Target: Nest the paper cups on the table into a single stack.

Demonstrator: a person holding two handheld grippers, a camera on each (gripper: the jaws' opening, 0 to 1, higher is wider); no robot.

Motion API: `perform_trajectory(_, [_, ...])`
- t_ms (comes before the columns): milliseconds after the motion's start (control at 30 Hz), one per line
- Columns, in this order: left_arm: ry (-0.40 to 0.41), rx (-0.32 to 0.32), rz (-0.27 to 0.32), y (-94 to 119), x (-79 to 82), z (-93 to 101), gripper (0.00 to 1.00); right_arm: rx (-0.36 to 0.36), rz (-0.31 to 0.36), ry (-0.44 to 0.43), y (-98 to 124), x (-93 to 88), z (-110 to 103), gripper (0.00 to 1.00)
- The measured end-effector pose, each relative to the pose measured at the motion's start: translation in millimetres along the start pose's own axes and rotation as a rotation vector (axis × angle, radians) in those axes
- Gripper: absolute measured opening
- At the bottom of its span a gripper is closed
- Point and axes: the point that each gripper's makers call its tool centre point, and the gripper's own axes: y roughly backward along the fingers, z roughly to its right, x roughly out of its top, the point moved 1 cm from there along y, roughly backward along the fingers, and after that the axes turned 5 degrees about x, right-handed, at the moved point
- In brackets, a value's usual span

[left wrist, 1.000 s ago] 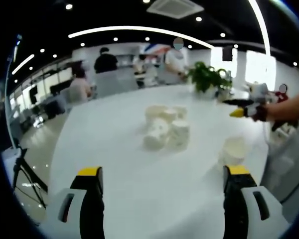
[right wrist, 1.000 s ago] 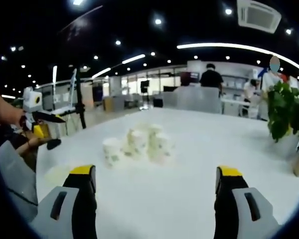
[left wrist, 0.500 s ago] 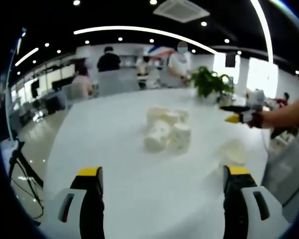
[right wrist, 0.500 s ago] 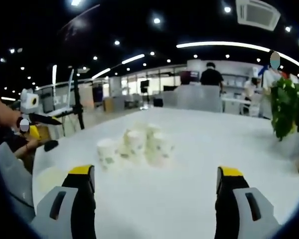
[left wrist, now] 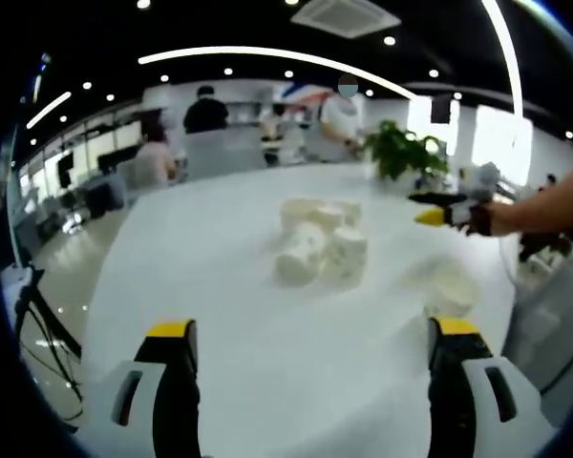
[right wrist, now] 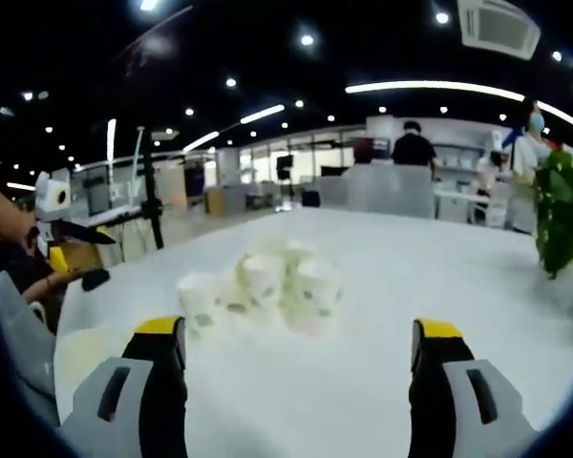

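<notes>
Ahead of the left claw (left wrist: pixel 310 382), jaws apart and empty, the paper cups (left wrist: pixel 320 246) sit bunched on the white desk (left wrist: pixel 220 315), well apart from it. The right claw (right wrist: pixel 296 382), likewise spread and holding nothing, faces the same cluster. The approach seems in hand; next, one claw must reach a single cup and close on its rim.

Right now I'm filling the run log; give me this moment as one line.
stage: approach | left claw: open, empty | right claw: open, empty | white paper cups: loose cluster on white round table, unstacked
</notes>
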Motion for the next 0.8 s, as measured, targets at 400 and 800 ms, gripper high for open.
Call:
perform_trajectory(400, [0.018,0.02,0.0,1,-0.7,-6.1,1.0,0.006,-0.031,0.021,-23,-2.5,8,0.89])
perform_trajectory(800, [0.034,0.033,-0.016,5,-8.9,-11.0,1.0,0.003,-0.061,0.025,-47,-12.8,23,0.83])
